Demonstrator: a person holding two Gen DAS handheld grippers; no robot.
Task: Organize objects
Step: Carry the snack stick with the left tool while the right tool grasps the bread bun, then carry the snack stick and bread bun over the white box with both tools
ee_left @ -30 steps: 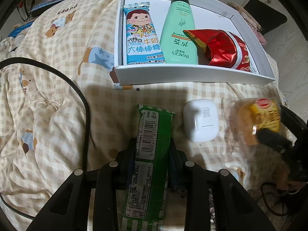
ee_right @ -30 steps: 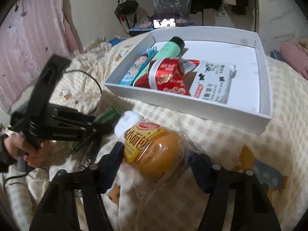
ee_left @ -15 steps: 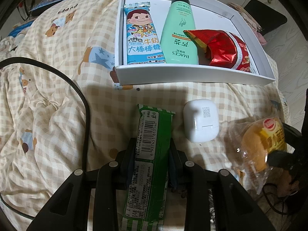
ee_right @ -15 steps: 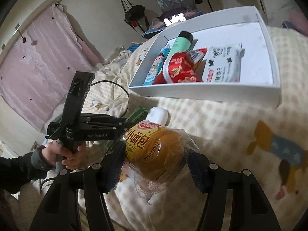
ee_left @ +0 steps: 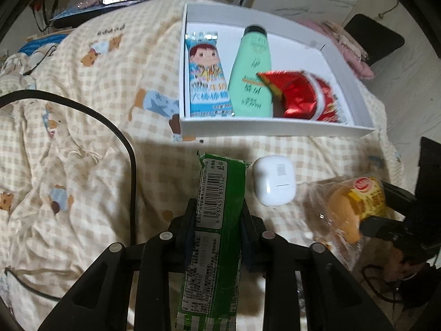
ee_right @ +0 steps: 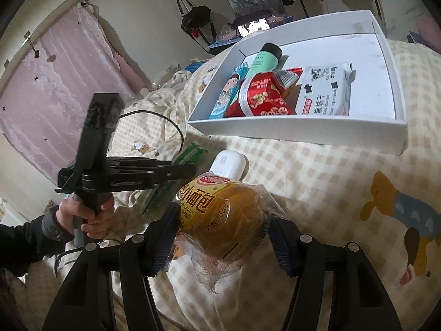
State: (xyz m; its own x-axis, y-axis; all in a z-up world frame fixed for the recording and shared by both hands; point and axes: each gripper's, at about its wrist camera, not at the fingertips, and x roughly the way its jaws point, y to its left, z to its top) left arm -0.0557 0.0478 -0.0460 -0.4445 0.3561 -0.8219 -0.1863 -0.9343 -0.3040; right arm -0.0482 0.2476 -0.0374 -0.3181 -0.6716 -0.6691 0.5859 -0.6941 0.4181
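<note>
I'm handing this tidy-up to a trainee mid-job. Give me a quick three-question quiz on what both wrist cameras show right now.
1. True or false: the white earbud case already lies inside the white box.
2. Multiple choice: what is the left gripper shut on? A) the mint-green bottle B) the green snack pack C) the red snack bag
3. Fill in: the right gripper grips a wrapped ____ with a yellow label.

Key: 1 false, the case lies on the checked blanket in front of the box; 2 B; 3 bread bun.
</note>
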